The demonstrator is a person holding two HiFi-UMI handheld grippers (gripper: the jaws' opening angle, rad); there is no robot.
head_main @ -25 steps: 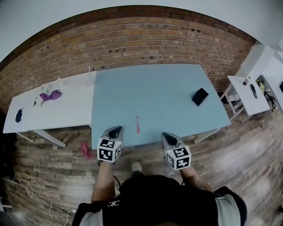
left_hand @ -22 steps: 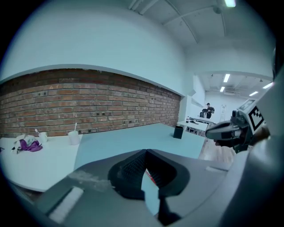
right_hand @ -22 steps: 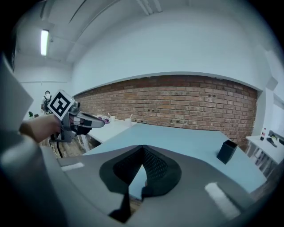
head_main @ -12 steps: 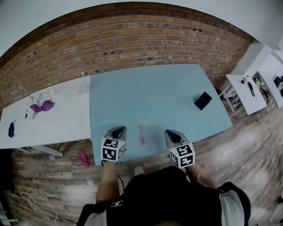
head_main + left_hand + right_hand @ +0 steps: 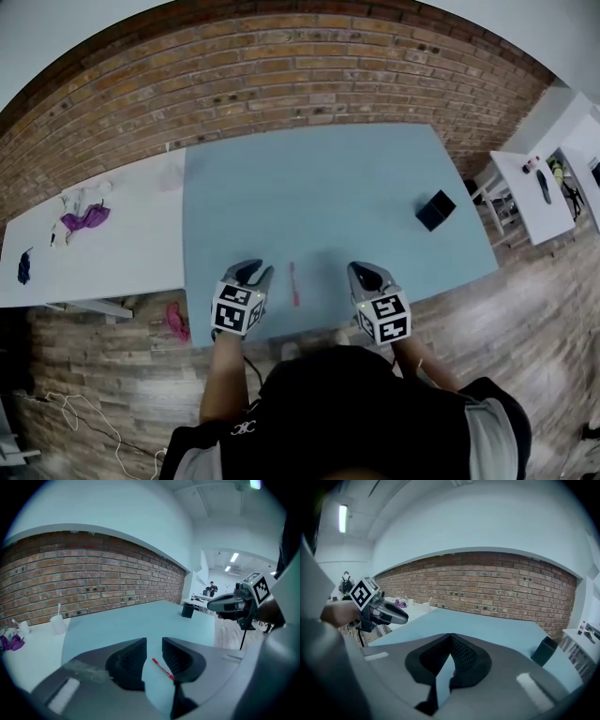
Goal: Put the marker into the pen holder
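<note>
Marker (image 5: 293, 283), red, lay near your edge of the blue table (image 5: 309, 178), well apart from the black pen holder (image 5: 436, 209) at the right. Its long axis ran away from you toward the brick wall. It lay untouched between your grippers. Your left gripper (image 5: 251, 270) had just been opening its jaws on nothing, and your right gripper (image 5: 368, 271) was closed and empty.

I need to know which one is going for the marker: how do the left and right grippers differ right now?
The left gripper has its jaws apart, and they have just been opening; the right gripper is shut tip to tip. The marker lies on the table in line with the left gripper's gap, untouched; nothing shows between the right gripper's jaws. Both are at the table's near edge, flanking the marker, holding nothing.
</note>
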